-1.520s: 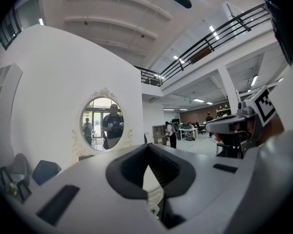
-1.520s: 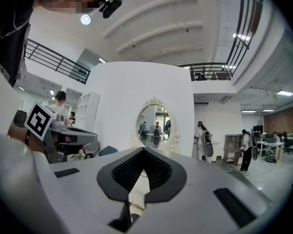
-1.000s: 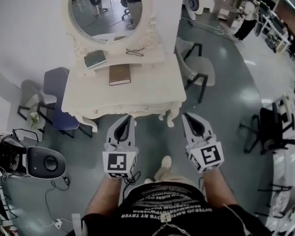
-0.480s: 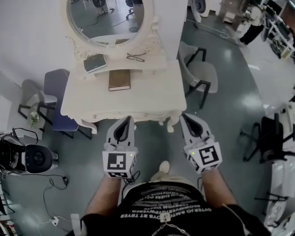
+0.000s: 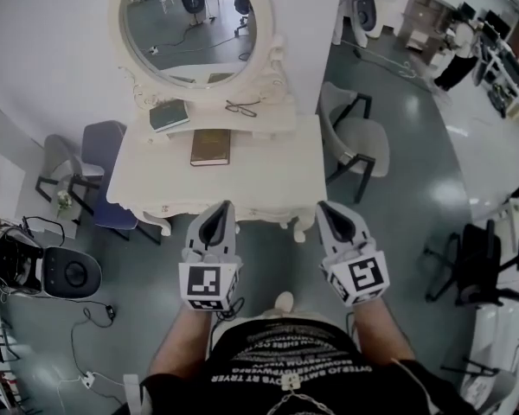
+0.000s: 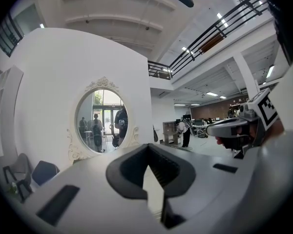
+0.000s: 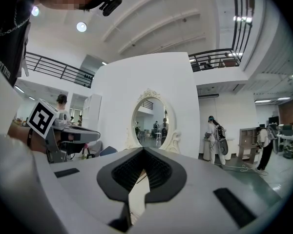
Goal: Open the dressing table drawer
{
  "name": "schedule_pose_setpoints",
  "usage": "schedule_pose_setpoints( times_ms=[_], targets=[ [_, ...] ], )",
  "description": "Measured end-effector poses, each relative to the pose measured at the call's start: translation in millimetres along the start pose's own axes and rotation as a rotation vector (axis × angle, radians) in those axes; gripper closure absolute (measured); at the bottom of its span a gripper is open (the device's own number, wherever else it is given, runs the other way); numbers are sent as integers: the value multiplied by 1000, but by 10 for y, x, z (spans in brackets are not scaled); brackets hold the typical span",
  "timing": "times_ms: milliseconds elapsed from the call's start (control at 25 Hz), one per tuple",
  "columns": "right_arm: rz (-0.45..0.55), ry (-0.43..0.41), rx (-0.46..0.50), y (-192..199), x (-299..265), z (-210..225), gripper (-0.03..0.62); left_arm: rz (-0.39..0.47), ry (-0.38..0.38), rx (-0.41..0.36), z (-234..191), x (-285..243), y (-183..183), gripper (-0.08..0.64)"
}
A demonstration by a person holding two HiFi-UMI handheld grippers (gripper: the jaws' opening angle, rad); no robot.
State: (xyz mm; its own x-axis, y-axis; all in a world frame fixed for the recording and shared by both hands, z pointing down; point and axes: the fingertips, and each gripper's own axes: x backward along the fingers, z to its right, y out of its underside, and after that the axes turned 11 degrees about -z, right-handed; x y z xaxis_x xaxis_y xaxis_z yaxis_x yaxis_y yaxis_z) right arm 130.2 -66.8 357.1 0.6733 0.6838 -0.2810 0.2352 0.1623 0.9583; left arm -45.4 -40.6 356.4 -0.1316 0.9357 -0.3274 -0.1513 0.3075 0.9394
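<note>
Left gripper (image 5: 225, 206) and right gripper (image 5: 322, 206) face dressing table (image 5: 272, 175); shirt print (image 5: 285, 366) illegible.

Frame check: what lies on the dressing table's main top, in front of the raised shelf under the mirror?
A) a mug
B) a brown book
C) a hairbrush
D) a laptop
B: the head view shows a brown book lying flat on the main top of the dressing table, with nothing else on that surface.
</note>
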Motion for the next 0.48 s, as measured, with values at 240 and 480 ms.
schedule_pose_setpoints(
  times_ms=[240, 480],
  targets=[
    [-4, -22, -6, 71, -50, 207, 600, 0, -39, -3, 81, -65, -44, 558],
    [-2, -48, -13, 124, -74, 193, 600, -21, -66, -7, 66, -27, 1, 558]
  ],
)
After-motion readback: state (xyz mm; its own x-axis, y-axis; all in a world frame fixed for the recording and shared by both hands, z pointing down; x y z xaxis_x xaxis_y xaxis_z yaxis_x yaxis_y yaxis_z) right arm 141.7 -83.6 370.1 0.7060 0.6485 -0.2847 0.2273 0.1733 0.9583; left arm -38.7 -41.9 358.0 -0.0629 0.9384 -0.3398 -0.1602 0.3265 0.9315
